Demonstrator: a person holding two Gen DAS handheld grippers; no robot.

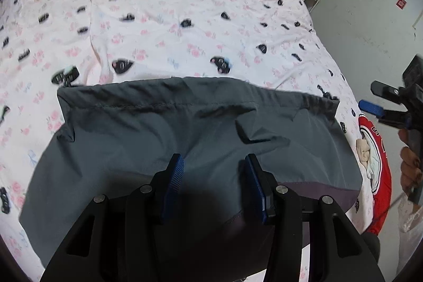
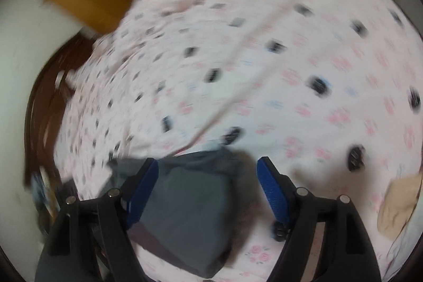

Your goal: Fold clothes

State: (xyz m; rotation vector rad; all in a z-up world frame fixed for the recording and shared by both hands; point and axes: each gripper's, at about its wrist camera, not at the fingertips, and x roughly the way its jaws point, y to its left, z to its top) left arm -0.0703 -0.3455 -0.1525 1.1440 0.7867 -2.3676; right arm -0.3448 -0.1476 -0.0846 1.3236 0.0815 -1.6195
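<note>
My left gripper (image 1: 214, 165) hovers part-open over the grey garment (image 1: 164, 128) on the bed (image 1: 158, 17) — right gripper (image 2: 208, 168) spread wide, holding nothing.

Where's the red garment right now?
In the left wrist view, the red garment lies at the right edge of the bed, just right of the grey garment and below the right claw.

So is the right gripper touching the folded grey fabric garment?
Apart. In the right wrist view the right gripper stands open above the grey garment, its blue pads clear of the cloth, bedsheet showing beside one.
</note>
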